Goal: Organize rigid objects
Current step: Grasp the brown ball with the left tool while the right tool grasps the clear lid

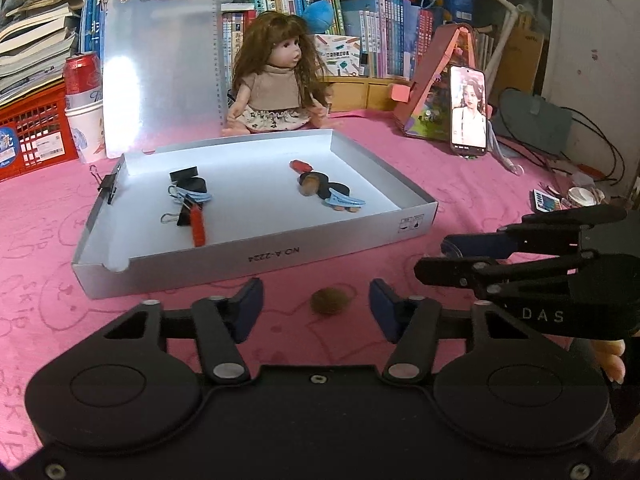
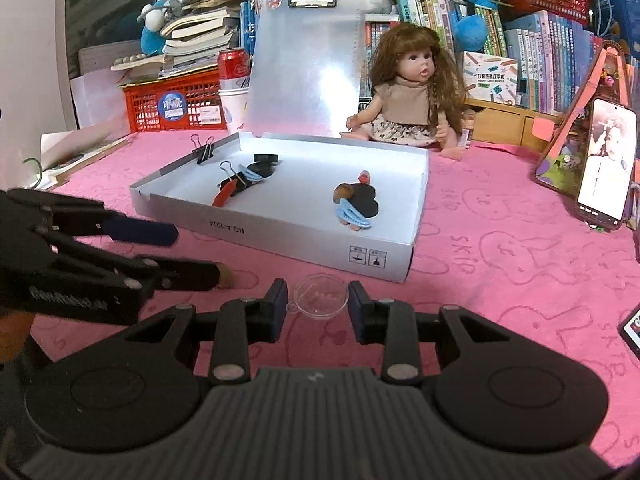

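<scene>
In the left wrist view, our left hand-held gripper (image 1: 316, 306) sits low in the centre of the frame with its fingers spread, and a small brown ball (image 1: 329, 301) lies on the pink table (image 1: 480, 184) between them, touched by neither pad. The white box (image 1: 256, 256) stands just beyond, in the middle of the frame, already holding clips and dark pieces in two clusters. We judge the step in hand to be picking up this ball; next we should close on it and lift it over the box's near wall.

In the right wrist view, our right hand-held gripper (image 2: 318, 306) is likewise spread, at lower centre, around a clear plastic cup (image 2: 320, 295) resting on the table just before the box's near corner. It calls for a gentle squeeze, since the thin rim may slip or flex.
</scene>
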`<state>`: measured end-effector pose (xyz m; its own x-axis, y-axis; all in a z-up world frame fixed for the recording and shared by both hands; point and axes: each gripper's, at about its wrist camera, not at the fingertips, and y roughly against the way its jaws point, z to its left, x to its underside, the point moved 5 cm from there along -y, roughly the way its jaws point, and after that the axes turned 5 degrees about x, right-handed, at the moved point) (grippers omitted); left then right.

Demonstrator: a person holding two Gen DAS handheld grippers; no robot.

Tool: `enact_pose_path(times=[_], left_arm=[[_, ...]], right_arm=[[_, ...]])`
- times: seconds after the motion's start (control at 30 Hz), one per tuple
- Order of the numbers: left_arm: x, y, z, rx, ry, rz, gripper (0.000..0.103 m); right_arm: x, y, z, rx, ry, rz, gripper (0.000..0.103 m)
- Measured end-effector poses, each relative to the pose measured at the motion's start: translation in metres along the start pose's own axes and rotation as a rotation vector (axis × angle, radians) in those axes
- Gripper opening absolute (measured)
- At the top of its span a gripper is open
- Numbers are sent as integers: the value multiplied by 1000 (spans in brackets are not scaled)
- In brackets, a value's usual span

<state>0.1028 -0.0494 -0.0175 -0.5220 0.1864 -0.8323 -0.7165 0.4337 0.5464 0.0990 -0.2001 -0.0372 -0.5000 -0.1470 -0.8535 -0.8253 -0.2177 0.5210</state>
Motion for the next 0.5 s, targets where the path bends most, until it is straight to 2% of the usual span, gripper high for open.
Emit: enact_pose_path(times=[0.2, 0.4, 0.5], left_arm=[[4, -9, -9, -34, -16, -15, 45], [6, -18, -11, -42, 5, 7, 38], [9, -21, -11, -54, 17, 22, 28]], right_arm=[[1, -1, -3, 15, -17, -5, 38], [3, -2, -4, 23, -31, -10, 38], [4, -2, -3, 22, -34, -7, 38]])
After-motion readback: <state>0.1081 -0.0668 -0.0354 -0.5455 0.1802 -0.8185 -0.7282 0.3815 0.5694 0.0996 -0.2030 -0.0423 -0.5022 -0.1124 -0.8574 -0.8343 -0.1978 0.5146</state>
